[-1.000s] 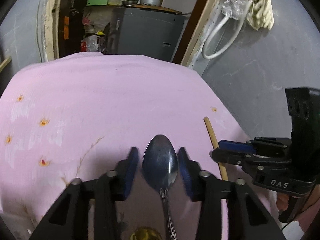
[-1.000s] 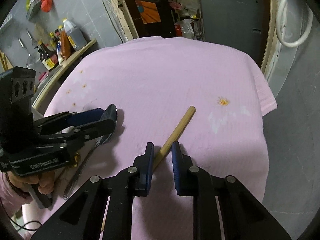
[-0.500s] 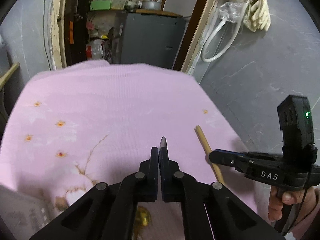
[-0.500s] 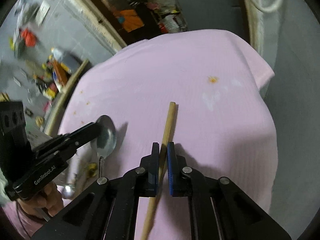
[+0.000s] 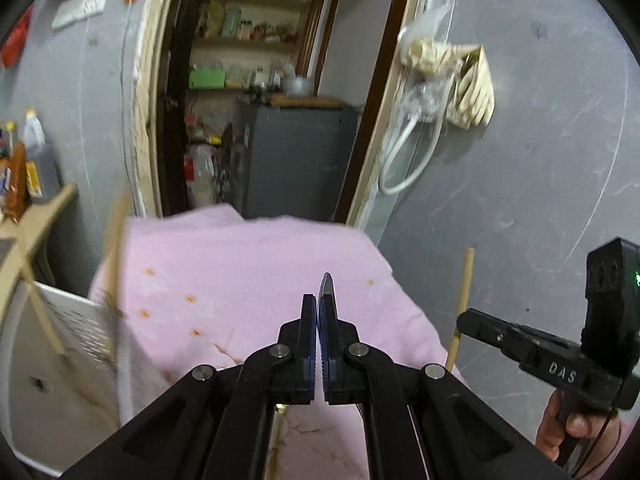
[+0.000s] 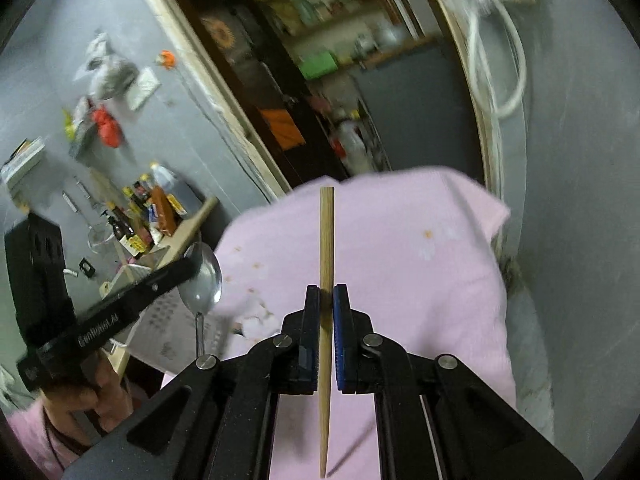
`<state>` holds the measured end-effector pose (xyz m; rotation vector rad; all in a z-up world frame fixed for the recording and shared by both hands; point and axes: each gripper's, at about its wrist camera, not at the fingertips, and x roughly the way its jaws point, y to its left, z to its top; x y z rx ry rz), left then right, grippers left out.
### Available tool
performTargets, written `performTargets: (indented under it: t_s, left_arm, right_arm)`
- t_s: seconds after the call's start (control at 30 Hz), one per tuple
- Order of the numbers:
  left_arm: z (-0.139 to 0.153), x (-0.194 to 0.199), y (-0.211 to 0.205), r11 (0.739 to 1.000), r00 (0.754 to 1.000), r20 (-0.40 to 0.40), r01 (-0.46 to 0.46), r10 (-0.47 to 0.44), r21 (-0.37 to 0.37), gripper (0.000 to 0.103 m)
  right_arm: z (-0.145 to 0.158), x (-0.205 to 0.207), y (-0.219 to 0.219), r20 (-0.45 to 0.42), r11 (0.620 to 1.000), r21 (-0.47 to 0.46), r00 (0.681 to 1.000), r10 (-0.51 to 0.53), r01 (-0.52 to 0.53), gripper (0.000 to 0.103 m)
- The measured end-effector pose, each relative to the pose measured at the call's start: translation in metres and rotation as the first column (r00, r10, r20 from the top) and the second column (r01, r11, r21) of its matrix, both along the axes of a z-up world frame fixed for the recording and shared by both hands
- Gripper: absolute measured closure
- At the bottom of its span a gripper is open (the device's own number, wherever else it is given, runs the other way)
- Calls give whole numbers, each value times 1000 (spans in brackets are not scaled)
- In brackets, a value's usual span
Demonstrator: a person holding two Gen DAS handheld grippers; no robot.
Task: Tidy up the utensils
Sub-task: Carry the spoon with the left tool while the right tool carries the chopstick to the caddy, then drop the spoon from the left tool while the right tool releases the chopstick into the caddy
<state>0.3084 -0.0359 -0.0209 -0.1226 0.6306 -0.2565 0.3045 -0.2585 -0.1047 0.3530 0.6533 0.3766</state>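
Observation:
My left gripper is shut on a metal spoon, seen edge-on, held well above the pink cloth. In the right wrist view the spoon shows its bowl and handle beside the left gripper. My right gripper is shut on a wooden chopstick, held upright above the cloth. The chopstick and right gripper also show in the left wrist view.
A white perforated basket stands at the cloth's left side. A wooden shelf with several bottles is further left. A grey cabinet stands in the doorway behind. A grey wall is on the right.
Both grippers have lifted away from the cloth, the left with the spoon and the right with the chopstick. Both views now tilt up toward the doorway.

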Motion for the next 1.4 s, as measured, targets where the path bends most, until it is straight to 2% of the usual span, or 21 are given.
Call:
performTargets:
  t_s: [0.33, 0.47, 0.67, 0.87, 1.07, 1.4]
  left_arm:
    - [81, -36, 64, 996, 985, 152, -88, 86, 11, 101]
    - [113, -51, 90, 989, 963, 238, -141, 129, 34, 101]
    - [131, -62, 122, 968, 919, 341, -238, 199, 77, 101]
    - [116, -57, 146, 935, 877, 395, -339, 274, 104, 101]
    - [91, -60, 155, 926, 848, 445, -365, 287, 98, 101]
    - [44, -63, 145, 915, 830, 493, -374, 259, 149, 100]
  right_arm:
    - [98, -25, 37, 237, 999, 7, 971, 30, -33, 97]
    - [137, -30, 65, 323, 997, 31, 944, 61, -75, 97]
    - [170, -30, 114, 411, 986, 67, 905, 111, -151, 97]
    - [168, -30, 165, 451, 980, 46, 879, 155, -196, 97]
    - [148, -28, 200, 458, 980, -46, 867, 195, -196, 97]
    - [103, -31, 220, 435, 971, -159, 871, 229, -176, 97]
